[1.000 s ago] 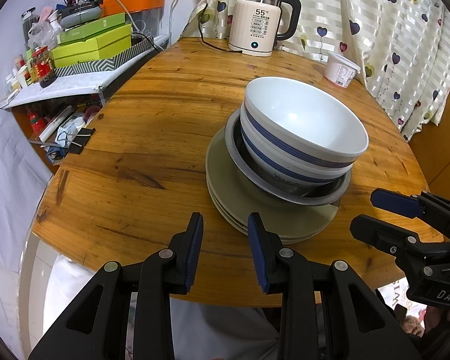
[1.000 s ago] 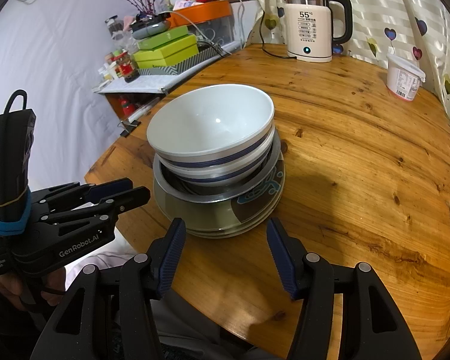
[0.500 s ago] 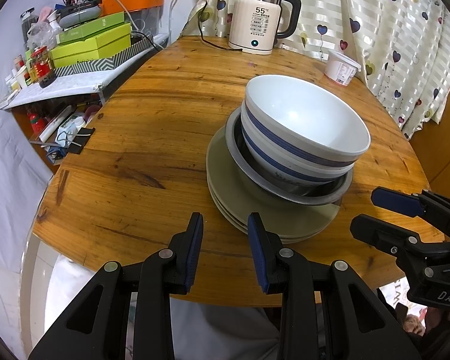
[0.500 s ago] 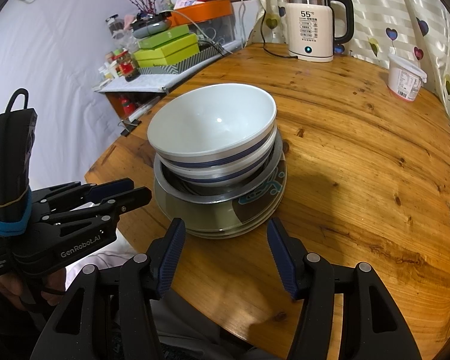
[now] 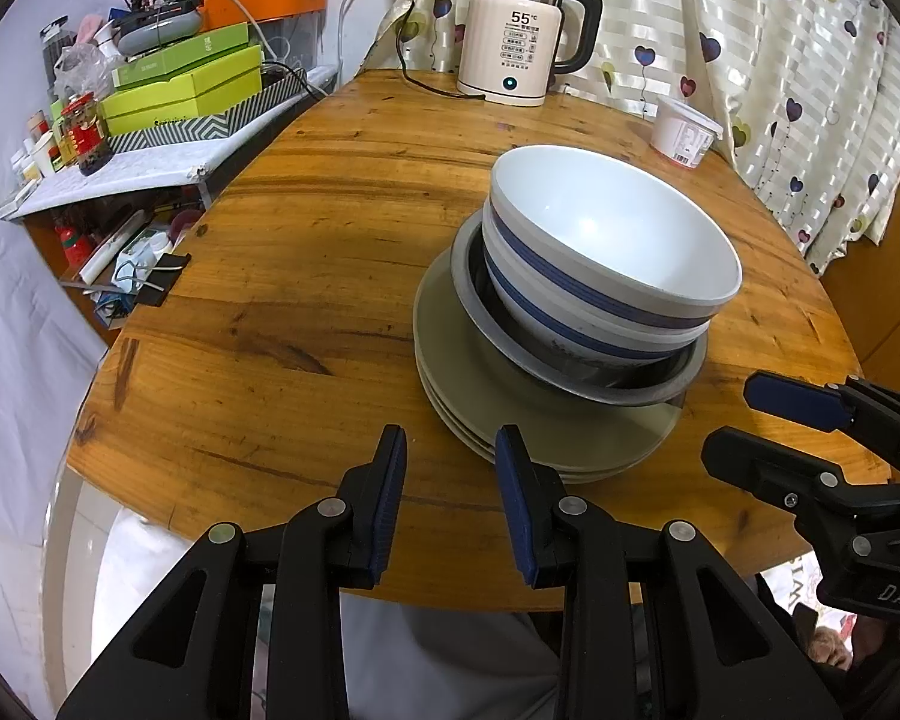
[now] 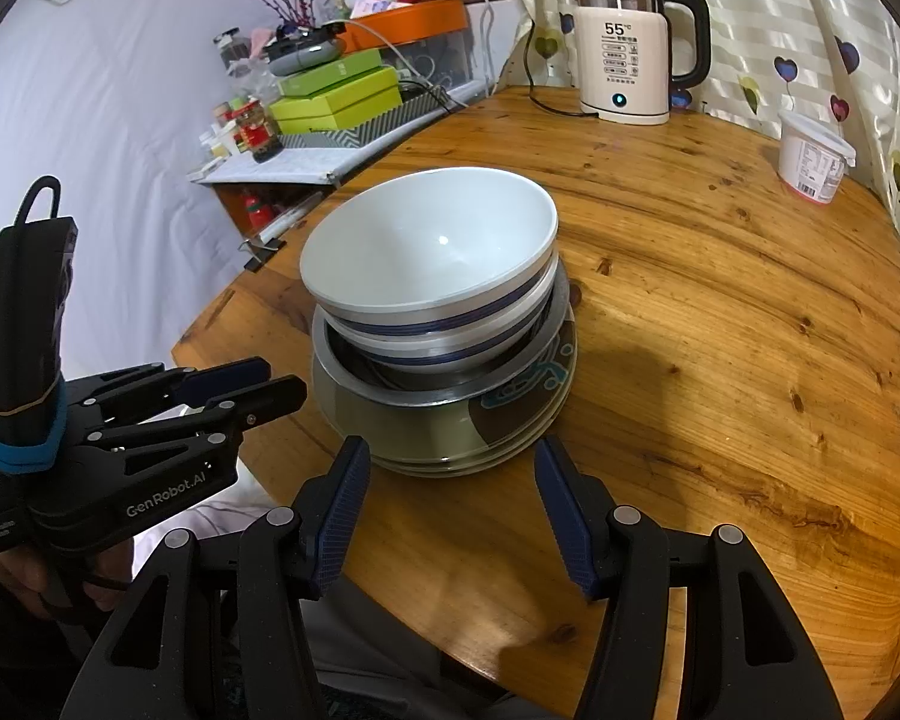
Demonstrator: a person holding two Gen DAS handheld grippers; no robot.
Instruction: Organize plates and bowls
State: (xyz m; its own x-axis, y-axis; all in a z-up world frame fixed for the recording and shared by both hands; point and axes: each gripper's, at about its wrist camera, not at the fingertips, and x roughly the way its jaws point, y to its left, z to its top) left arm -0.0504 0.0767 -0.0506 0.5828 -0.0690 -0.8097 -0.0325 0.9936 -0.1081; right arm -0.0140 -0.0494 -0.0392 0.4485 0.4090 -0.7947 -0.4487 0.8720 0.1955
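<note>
Sitting near the front edge of the round wooden table [image 5: 306, 300]: one stack. Two white bowls [image 5: 612, 252] with blue bands are nesting in a metal bowl [image 5: 576, 369], all resting on a pile of grey-green plates [image 5: 480, 396], possibly three; the rims are hard to count. Left gripper [image 5: 450, 501] is hovering just short of the plates, jaws partly apart, nothing between. Right gripper [image 6: 450, 507] is hanging wider open, empty. Kettle [image 6: 627, 48] and a white tub [image 6: 813, 159] are standing well behind.

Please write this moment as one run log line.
left gripper: open, empty | right gripper: open, empty | bowls: stacked on plates
</note>
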